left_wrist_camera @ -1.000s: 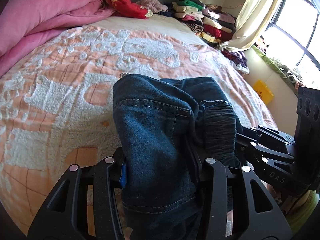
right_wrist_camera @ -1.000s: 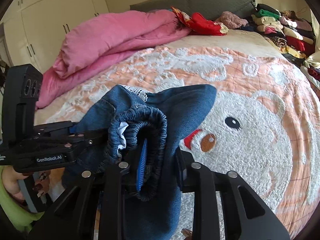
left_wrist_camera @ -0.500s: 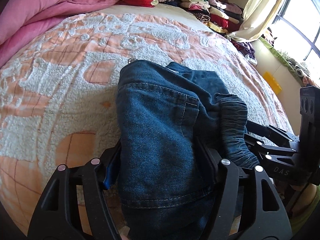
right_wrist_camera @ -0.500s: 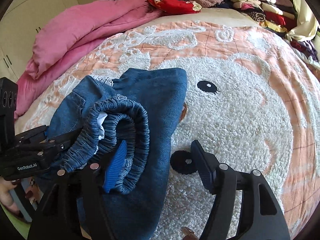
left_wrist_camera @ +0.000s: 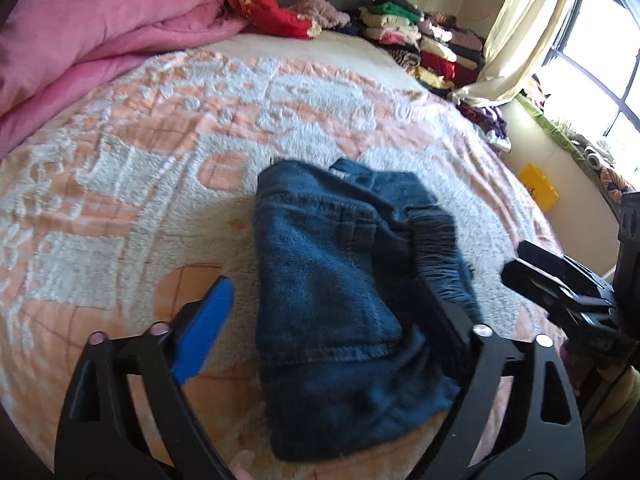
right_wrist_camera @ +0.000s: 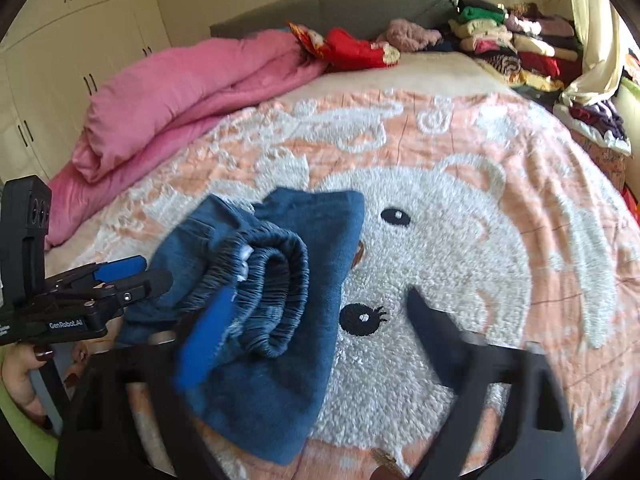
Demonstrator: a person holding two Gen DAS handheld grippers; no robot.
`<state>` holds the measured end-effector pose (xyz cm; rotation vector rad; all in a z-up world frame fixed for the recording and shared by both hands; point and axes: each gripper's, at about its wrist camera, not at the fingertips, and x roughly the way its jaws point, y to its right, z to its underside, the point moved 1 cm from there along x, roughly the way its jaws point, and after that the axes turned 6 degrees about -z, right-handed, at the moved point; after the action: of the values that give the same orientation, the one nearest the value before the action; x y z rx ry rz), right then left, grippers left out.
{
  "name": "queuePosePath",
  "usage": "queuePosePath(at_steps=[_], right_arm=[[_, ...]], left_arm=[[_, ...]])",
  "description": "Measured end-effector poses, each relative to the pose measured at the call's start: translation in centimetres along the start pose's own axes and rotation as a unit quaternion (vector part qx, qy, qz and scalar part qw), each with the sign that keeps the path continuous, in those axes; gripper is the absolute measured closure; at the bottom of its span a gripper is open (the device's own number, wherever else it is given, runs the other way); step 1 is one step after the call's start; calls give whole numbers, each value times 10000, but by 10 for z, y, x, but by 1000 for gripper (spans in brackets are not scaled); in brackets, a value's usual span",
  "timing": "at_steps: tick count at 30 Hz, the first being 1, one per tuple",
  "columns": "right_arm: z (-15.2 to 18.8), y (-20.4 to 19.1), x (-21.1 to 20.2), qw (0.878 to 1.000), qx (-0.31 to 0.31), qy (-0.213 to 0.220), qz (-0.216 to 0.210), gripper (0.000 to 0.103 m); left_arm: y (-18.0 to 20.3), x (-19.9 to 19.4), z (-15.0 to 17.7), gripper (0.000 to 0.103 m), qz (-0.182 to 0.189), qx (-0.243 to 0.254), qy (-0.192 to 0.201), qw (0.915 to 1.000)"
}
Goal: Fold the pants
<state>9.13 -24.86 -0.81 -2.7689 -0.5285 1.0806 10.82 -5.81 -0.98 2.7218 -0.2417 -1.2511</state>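
The dark blue denim pants (left_wrist_camera: 340, 292) lie folded in a compact bundle on the peach and white bedspread (left_wrist_camera: 168, 168), elastic waistband on the right side. They also show in the right wrist view (right_wrist_camera: 276, 300), waistband curled on top. My left gripper (left_wrist_camera: 332, 320) is open, its jaws spread either side of the bundle, holding nothing. My right gripper (right_wrist_camera: 320, 320) is open and empty, just right of the bundle. The right gripper shows at the right edge of the left wrist view (left_wrist_camera: 560, 292); the left gripper shows at the left of the right wrist view (right_wrist_camera: 116, 280).
A pink duvet (right_wrist_camera: 180, 96) is heaped at the bed's far left. Red and mauve clothes (right_wrist_camera: 352, 46) lie by the grey headboard. Stacks of folded clothes (right_wrist_camera: 512, 48) stand at the far right corner. A curtain and window (left_wrist_camera: 592, 52) lie to the right, with a yellow box (left_wrist_camera: 538, 186) on the floor.
Both grippers opened and let go of the pants, which now rest on the bedspread. Both grippers pulled back and up from the bundle.
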Motion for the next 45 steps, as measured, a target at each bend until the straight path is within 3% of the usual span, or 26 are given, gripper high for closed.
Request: queuePosePath(at_steps=[1, 5, 10, 17, 45], right_arm=[[1, -4, -9, 9999, -45, 80, -45, 6], [8, -14, -38, 9993, -184, 309, 24, 5], [23, -20, -56, 9993, -209, 296, 96, 5], [37, -23, -58, 9997, -138, 79, 203, 5], [44, -30, -62, 9996, -104, -47, 248, 5]], left_arm=[[1, -7, 1, 9, -26, 1, 58, 10000], [5, -35, 5, 10, -100, 59, 289, 9995], [13, -58, 25, 10, -198, 271, 370, 9988], [13, -61, 51, 10, -187, 224, 142, 9995], [12, -73, 54, 10, -324, 147, 103, 9993]])
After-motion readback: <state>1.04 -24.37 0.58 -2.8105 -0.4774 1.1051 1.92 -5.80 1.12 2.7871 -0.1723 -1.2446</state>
